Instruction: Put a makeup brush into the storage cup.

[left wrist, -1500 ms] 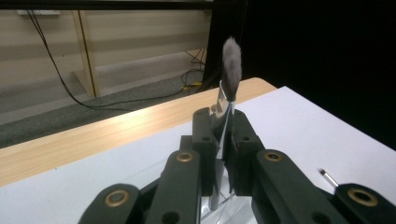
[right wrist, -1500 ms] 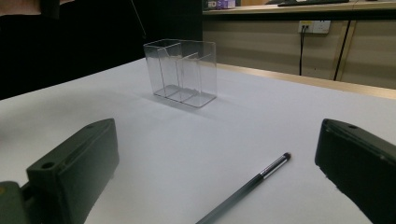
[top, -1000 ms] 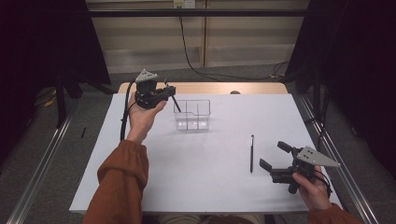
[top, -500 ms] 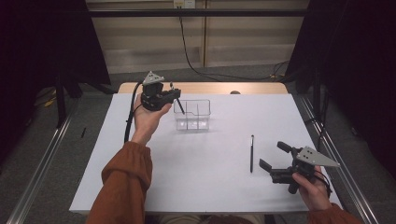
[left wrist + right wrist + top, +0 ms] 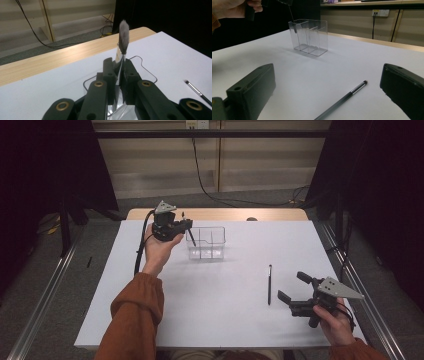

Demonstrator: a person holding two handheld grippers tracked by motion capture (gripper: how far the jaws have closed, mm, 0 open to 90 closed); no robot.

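High view: my left gripper (image 5: pixel 186 226) is clamped on a fluffy-tipped brush (image 5: pixel 123 31), holding it over the left end of the clear organizer (image 5: pixel 206 243), which stands toward the far edge of the white table (image 5: pixel 215 320). In the right gripper view I see the brush handle reaching down into the organizer's left compartment. My right gripper (image 5: pixel 295 292) rests near the table's right front corner, jaws spread apart and holding nothing, with the thin black brush (image 5: pixel 269 284) lying just to its left.
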